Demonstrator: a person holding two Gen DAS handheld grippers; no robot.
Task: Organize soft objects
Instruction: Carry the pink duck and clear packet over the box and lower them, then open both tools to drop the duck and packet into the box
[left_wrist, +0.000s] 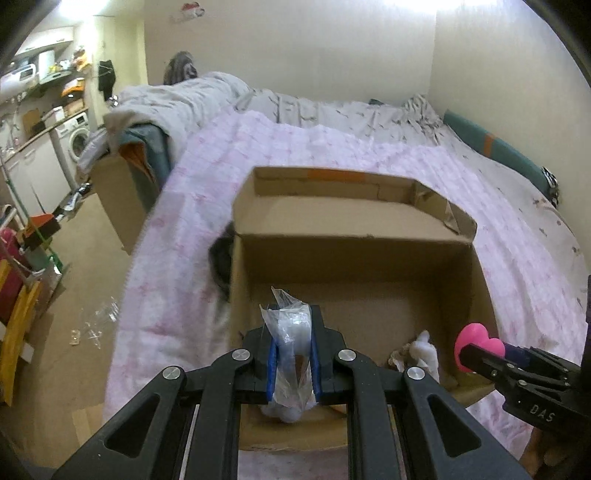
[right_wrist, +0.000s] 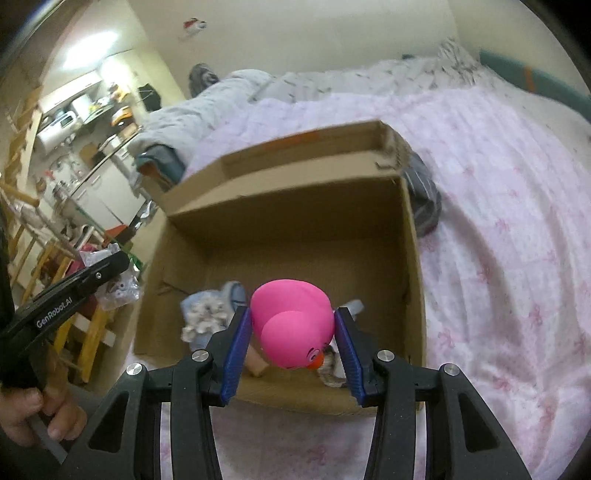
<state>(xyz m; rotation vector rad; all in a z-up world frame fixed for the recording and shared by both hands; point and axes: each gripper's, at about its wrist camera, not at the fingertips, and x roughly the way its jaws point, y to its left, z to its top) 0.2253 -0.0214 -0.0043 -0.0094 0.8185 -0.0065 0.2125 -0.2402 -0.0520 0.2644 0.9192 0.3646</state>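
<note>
Over the box (right_wrist: 412, 258), right hand-held gripper (right_wrist: 291, 332) clamps pink duck (right_wrist: 291, 325); left hand-held gripper (left_wrist: 293, 354) pinches plastic bag (left_wrist: 291, 332)

Two grippers: left gripper (left_wrist: 293, 349) with one clear plastic bag (left_wrist: 291, 332) between its jaws, right gripper (right_wrist: 291, 341) with one pink rubber duck (right_wrist: 291, 321) between its jaws. One open cardboard box (right_wrist: 412, 258) beyond both. One fluffy blue-grey soft toy (right_wrist: 210, 310) inside, left of the right jaws.

Pink rubber duck (right_wrist: 291, 325) head-down, clear plastic packet (left_wrist: 291, 332) upright, above open cardboard box (left_wrist: 369, 229)
</note>
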